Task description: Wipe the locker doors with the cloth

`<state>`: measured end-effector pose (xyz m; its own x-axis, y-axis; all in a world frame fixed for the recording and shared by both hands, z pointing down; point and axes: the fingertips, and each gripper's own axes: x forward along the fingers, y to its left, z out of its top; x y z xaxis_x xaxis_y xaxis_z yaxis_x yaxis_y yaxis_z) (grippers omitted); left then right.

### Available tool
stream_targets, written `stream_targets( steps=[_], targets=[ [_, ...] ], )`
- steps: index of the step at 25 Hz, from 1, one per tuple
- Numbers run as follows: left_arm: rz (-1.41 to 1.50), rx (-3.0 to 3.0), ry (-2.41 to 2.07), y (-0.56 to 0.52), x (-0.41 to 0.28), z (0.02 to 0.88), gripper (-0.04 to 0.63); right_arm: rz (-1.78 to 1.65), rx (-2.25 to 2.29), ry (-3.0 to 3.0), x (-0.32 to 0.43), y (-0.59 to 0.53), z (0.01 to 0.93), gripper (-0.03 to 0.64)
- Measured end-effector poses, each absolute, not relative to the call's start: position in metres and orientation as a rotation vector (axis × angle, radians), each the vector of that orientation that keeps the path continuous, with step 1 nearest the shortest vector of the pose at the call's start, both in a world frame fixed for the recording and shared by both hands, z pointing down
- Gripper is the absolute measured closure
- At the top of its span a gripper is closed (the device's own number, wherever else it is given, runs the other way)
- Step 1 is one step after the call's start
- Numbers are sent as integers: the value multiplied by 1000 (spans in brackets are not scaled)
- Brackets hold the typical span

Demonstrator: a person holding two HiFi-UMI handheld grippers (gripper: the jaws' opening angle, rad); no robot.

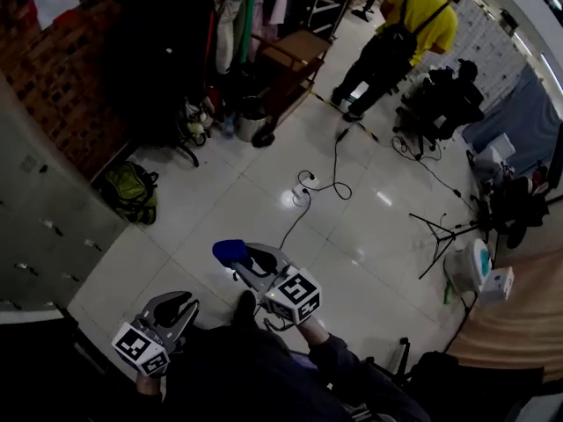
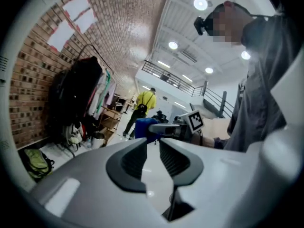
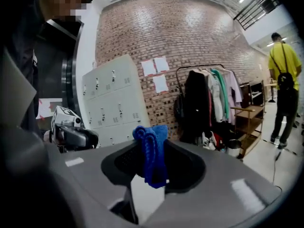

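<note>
A folded blue cloth (image 3: 152,156) is pinched between the jaws of my right gripper (image 3: 153,148), which is shut on it. In the head view the cloth (image 1: 229,251) sticks out of the right gripper (image 1: 239,258) over the white floor. My left gripper (image 1: 176,308) hangs low at the left, and its jaws stand a little apart with nothing between them (image 2: 152,158). The grey lockers (image 1: 40,227) stand along the left edge, well apart from both grippers. They show as pale doors (image 3: 111,103) against the brick wall in the right gripper view.
A green backpack (image 1: 132,192) lies by the lockers. A coat rack with clothes (image 1: 224,33) and a wooden shelf (image 1: 295,55) stand further back. Cables (image 1: 321,183) cross the floor. A person in a yellow shirt (image 1: 413,25) stands far off; a tripod (image 1: 444,231) is at right.
</note>
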<state>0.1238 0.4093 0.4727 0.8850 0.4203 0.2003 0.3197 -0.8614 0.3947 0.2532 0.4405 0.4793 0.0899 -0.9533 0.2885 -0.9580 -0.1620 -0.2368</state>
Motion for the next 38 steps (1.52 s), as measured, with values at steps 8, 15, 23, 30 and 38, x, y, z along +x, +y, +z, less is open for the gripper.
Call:
stream_targets(
  steps=[8, 15, 23, 30, 38],
  targets=[
    [281, 2818, 188, 293, -6, 467, 523, 503, 1958, -2300, 114, 301, 470, 488],
    [150, 2786, -193, 219, -115, 467, 523, 453, 1627, -2469, 10, 199, 458, 488],
    [54, 2744, -377, 156, -152, 472, 524, 258, 1393, -2483, -28, 101, 442, 488],
    [3, 2741, -443, 43, -147, 474, 523, -134, 1302, -2422, -23, -54, 393, 488],
    [-26, 2802, -418, -83, -95, 448, 523, -632, 1333, -2350, -17, -209, 275, 488]
  ],
)
